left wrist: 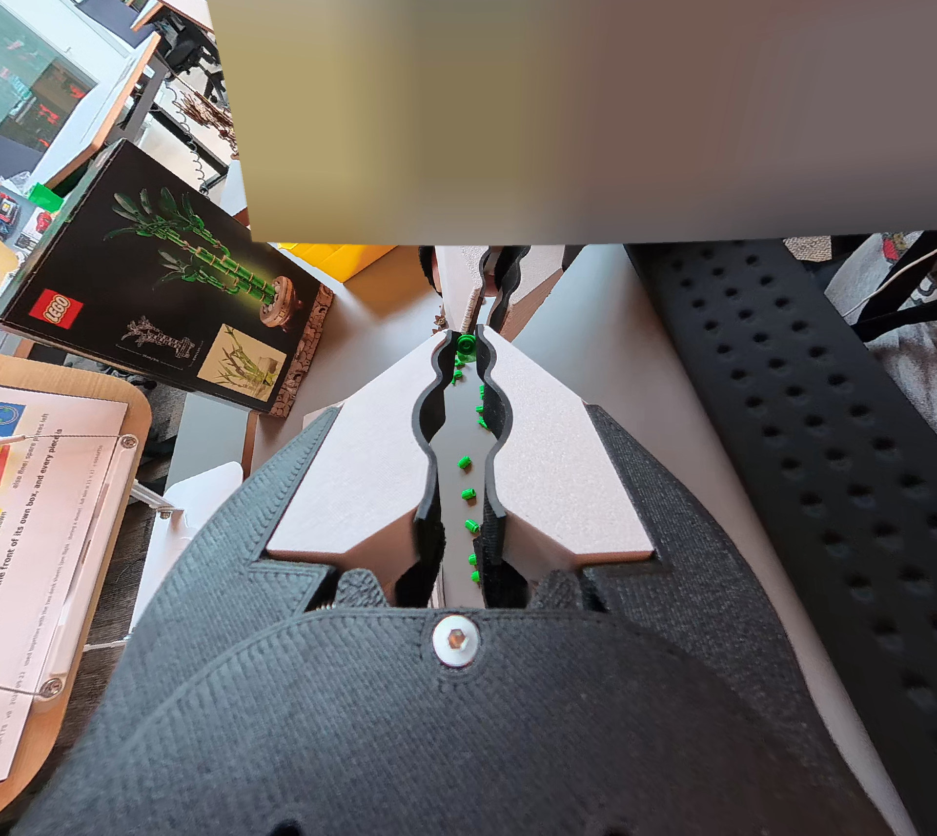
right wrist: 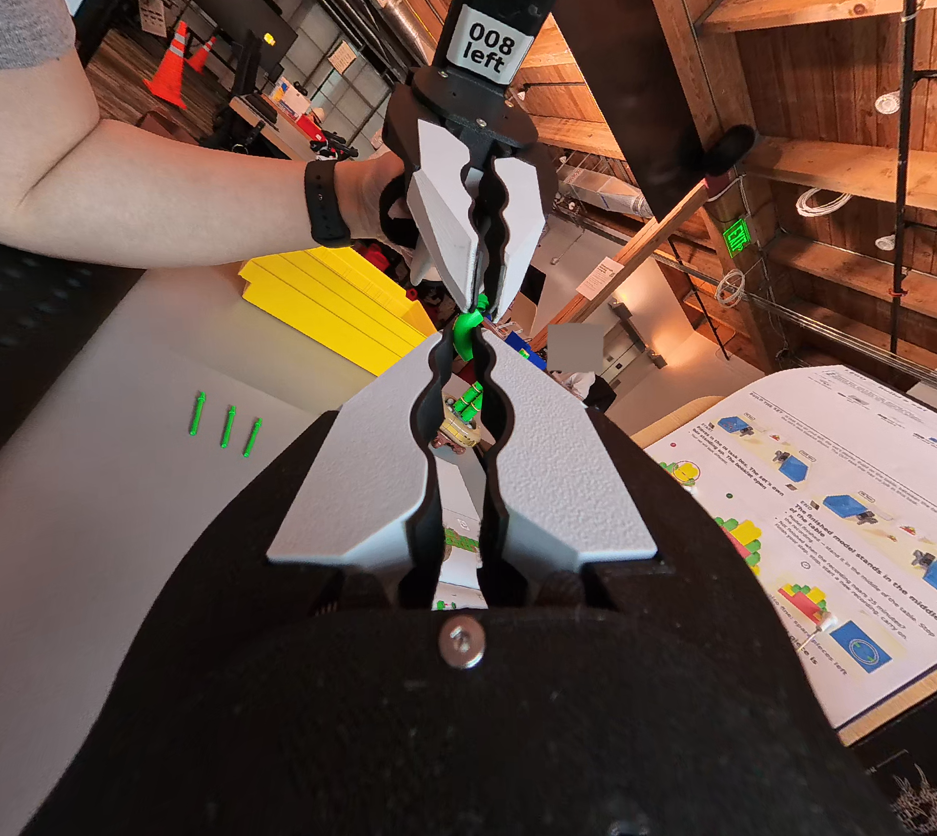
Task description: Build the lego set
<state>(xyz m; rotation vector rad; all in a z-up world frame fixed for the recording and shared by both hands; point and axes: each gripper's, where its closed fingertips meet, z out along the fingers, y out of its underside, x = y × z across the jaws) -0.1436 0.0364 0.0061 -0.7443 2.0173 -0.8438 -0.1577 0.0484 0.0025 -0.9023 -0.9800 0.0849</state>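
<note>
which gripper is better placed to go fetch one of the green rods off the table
Right, probably. The three green rods lie just to the side of the right gripper, which pinches only the tip of the green piece. The left gripper could hold that alone.

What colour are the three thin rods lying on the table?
Bright green; the three thin rods show best in the right wrist view.

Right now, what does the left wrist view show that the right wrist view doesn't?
Left wrist view only: the set box and a row of small green pieces on the table. Right wrist view only: three green rods, the yellow bin, the partly built model. Both: the two grippers meeting tip to tip on a green piece.
</note>
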